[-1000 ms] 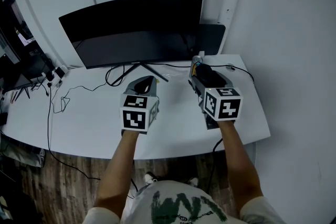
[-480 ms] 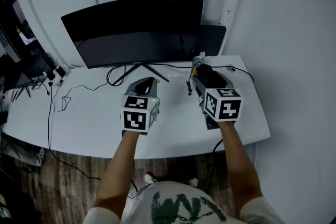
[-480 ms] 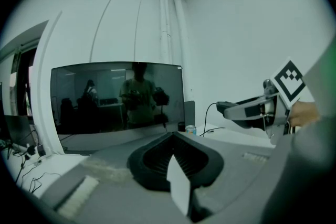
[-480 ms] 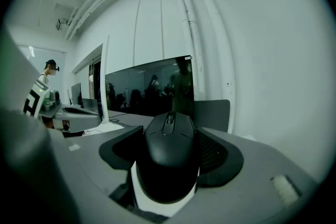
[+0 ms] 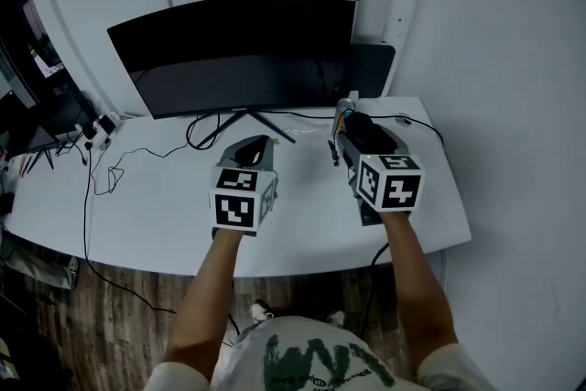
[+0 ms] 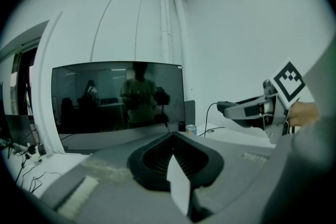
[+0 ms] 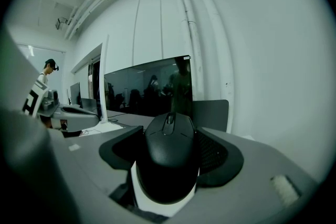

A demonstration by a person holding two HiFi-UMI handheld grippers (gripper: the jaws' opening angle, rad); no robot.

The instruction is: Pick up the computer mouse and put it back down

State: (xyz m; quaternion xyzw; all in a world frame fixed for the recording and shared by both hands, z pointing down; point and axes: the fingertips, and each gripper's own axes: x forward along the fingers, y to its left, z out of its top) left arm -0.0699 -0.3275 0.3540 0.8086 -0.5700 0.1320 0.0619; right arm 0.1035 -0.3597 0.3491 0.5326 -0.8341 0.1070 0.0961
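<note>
The black computer mouse (image 7: 169, 160) sits lengthwise between the jaws of my right gripper (image 7: 170, 136), and the dark pads press its two sides. In the head view the mouse (image 5: 364, 130) rides in the right gripper (image 5: 342, 116), held above the white desk (image 5: 156, 206) at its right part. My left gripper (image 5: 259, 144) hovers over the desk's middle, a little left of the right one. Its jaws (image 6: 173, 136) meet at the tip with nothing in them.
A wide curved monitor (image 5: 238, 50) stands at the back of the desk, a dark panel (image 5: 371, 69) behind its right end. Loose cables (image 5: 110, 174) trail over the left part. A small can (image 6: 191, 129) stands near the monitor's right foot. The wall is close on the right.
</note>
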